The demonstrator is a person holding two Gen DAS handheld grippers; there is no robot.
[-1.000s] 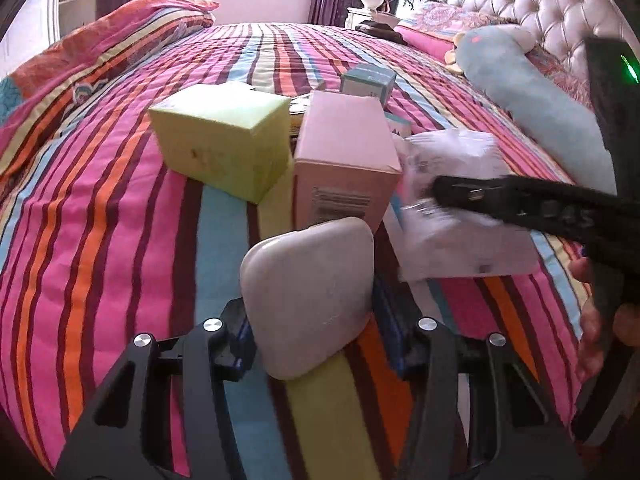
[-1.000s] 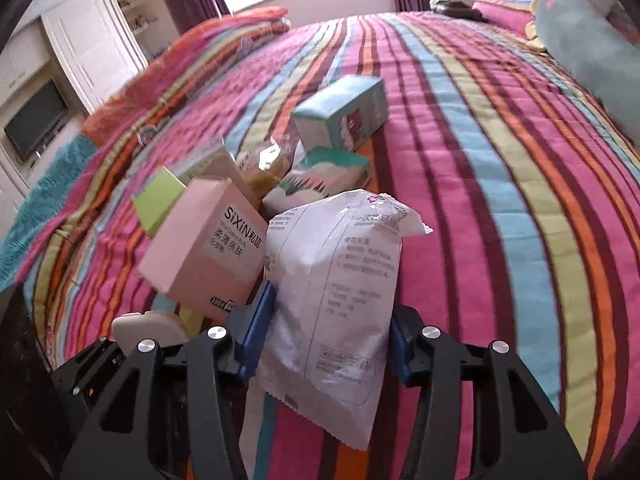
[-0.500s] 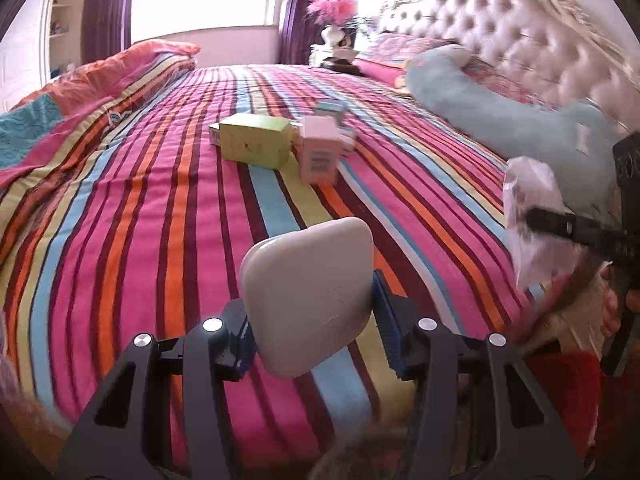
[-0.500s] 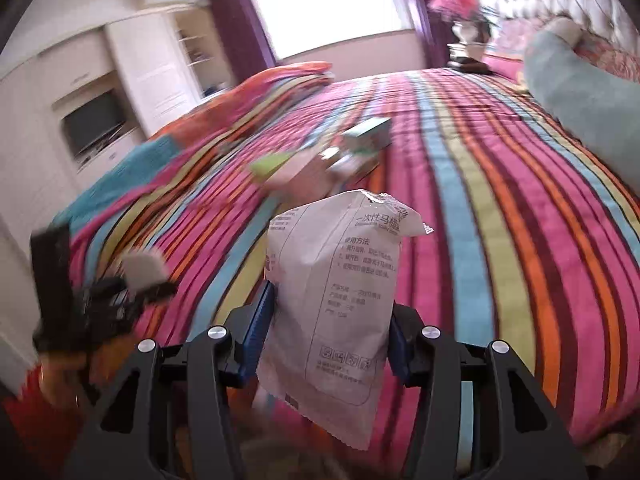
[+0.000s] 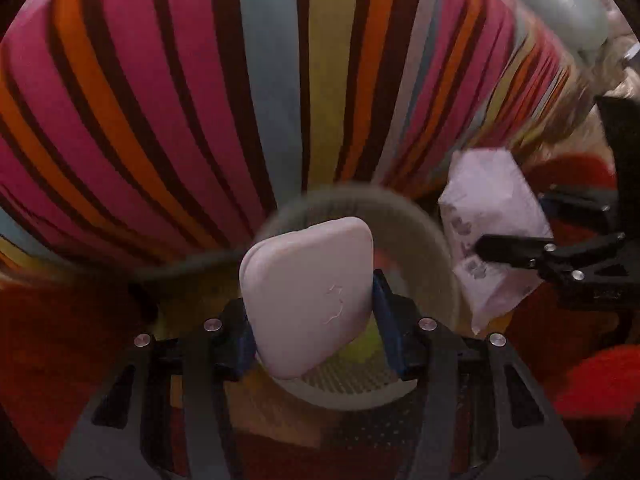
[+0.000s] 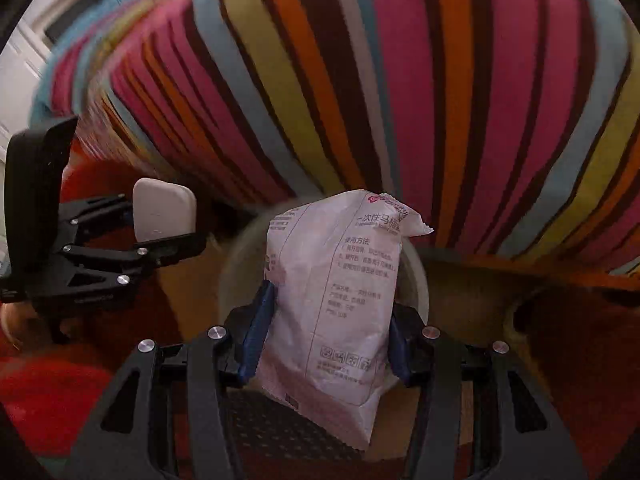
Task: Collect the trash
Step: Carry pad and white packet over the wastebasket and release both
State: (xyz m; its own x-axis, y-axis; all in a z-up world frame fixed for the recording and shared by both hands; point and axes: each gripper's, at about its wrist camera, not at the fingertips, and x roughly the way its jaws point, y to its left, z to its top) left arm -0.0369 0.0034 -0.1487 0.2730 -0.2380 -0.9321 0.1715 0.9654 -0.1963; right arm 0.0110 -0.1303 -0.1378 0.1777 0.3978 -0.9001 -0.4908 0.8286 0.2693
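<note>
My left gripper (image 5: 312, 328) is shut on a white rounded square case (image 5: 308, 292) and holds it over the mouth of a beige perforated waste bin (image 5: 424, 240) on the floor by the bed. My right gripper (image 6: 328, 336) is shut on a white printed plastic packet (image 6: 336, 292) and holds it above the same bin (image 6: 418, 280). The right gripper with its packet (image 5: 492, 224) shows at the right of the left wrist view. The left gripper with its case (image 6: 164, 210) shows at the left of the right wrist view.
The striped bedspread (image 5: 200, 100) hangs down the bed side just behind the bin. A red rug (image 6: 44, 396) covers the floor around the bin. A light blue pillow (image 5: 560, 4) lies at the far right on the bed.
Both grippers have swung away from the boxes on the bed and tilted down over the bed's edge. They now hang over the waste bin, each still gripping its item.
</note>
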